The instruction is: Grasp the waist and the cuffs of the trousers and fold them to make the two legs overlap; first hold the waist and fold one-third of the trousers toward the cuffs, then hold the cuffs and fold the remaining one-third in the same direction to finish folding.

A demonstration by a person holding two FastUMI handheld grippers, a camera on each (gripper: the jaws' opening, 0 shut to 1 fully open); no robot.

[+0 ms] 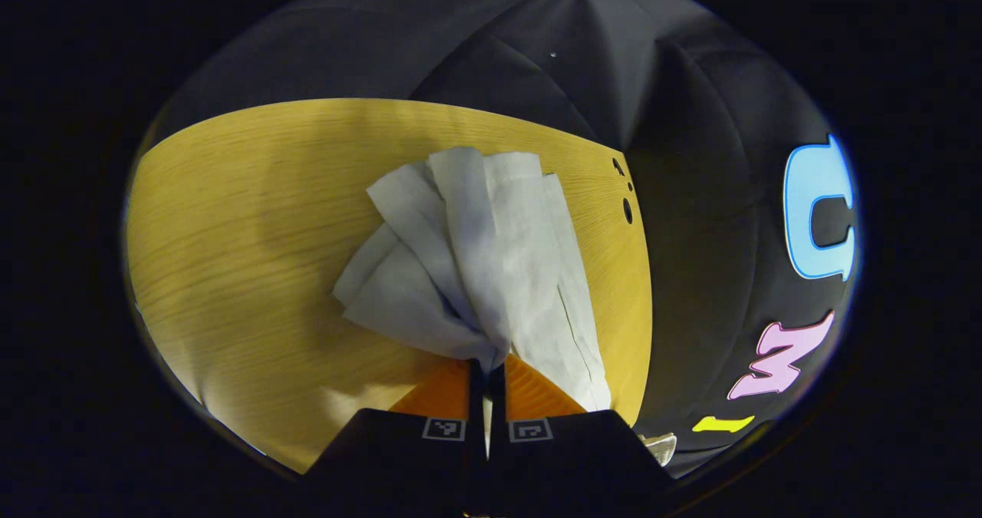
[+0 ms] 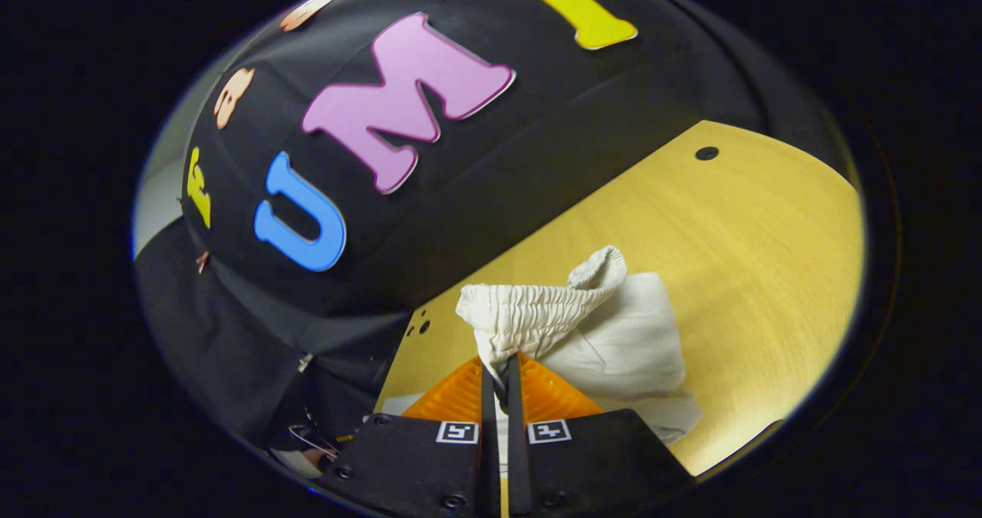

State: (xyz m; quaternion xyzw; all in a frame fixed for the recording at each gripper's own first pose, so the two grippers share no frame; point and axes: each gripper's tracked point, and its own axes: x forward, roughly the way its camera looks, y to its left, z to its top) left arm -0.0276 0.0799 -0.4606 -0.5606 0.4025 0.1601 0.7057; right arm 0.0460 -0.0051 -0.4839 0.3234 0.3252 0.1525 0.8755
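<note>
In the left gripper view, the left gripper [image 1: 488,372] has its two fingers pressed together on a gathered bunch of pale fabric, the trousers [image 1: 491,257]. The cloth fans out away from the pinch point over the wooden table [image 1: 230,234]: two long strips, which look like the legs ending in the cuffs [image 1: 476,169], stretch toward the far edge of the table, one partly overlapping the other, with a loose fold off to the left side. A seam line runs down the strip on the right. The fabric near the fingers appears lifted, while the far ends seem to rest on the table; I cannot tell exactly where it leaves the surface. Small dark holes [image 1: 625,196] sit near the table's far corner.

In the right gripper view, the right gripper [image 2: 499,376] has its fingers closed on the elastic, ribbed waist [image 2: 537,311] of the trousers [image 2: 629,334]. The waistband is bunched and rises above the fingertips, with smoother cloth bulging to the right and hanging down toward the table [image 2: 767,234]. One dark hole [image 2: 706,153] shows near the table's far edge.

Each gripper body carries a pair of small square black-and-white coded markers [image 2: 500,431] just behind the fingers; they hold no readable words. No brand tag or writing can be made out on the trousers.
</note>
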